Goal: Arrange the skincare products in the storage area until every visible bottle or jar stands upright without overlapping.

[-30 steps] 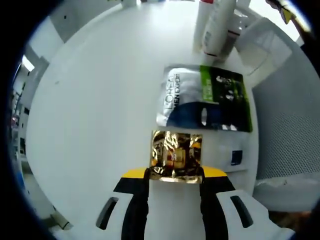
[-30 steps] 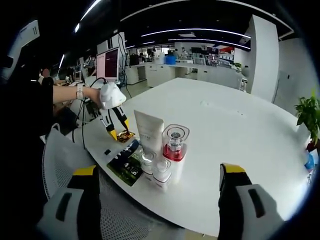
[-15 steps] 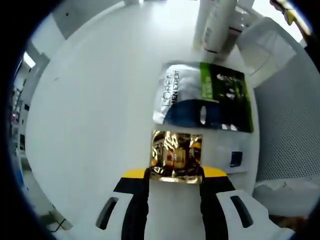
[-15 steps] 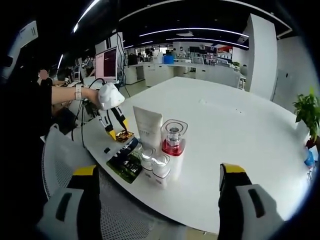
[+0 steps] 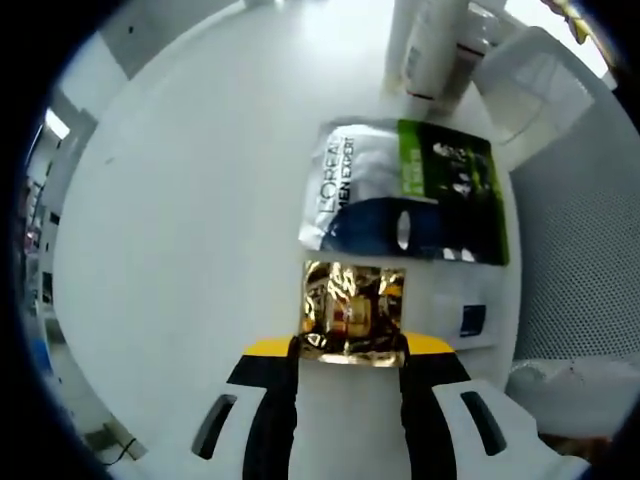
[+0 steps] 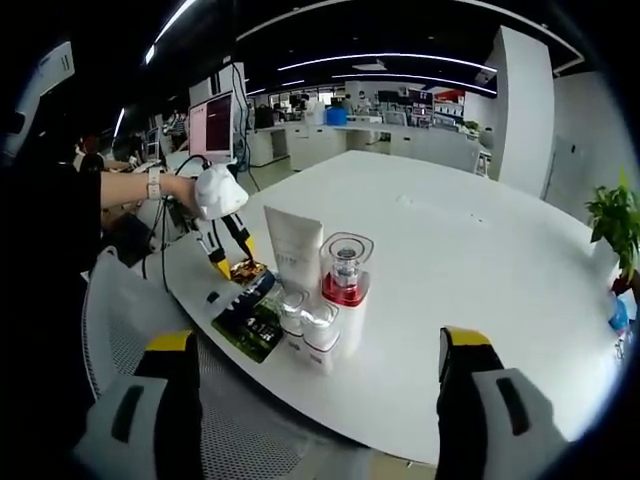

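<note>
My left gripper point(image 5: 352, 345) is shut on a crinkled gold foil sachet point(image 5: 353, 312), held low over the white table point(image 5: 200, 200). Just beyond it a L'Oreal Men Expert packet point(image 5: 405, 195) lies flat. A white tube point(image 5: 430, 45) stands upright further on. In the right gripper view the white tube point(image 6: 293, 248), a clear bottle with a red base point(image 6: 345, 282) and two small jars point(image 6: 305, 318) stand close together by the packet point(image 6: 255, 322). The left gripper point(image 6: 228, 262), in a gloved hand, holds the gold sachet point(image 6: 248, 270) there. My right gripper point(image 6: 315, 345) is open, short of the cluster.
A small white card with a blue mark point(image 5: 472, 318) lies by the table edge. Mesh chair backs point(image 5: 570, 250) point(image 6: 115, 300) stand close against that edge. A potted plant point(image 6: 620, 225) sits at the far right, and a monitor point(image 6: 215, 125) stands behind the person's arm.
Both views drifted slightly with the hands. The gold sachet stays in the left jaws and the products have not visibly moved.
</note>
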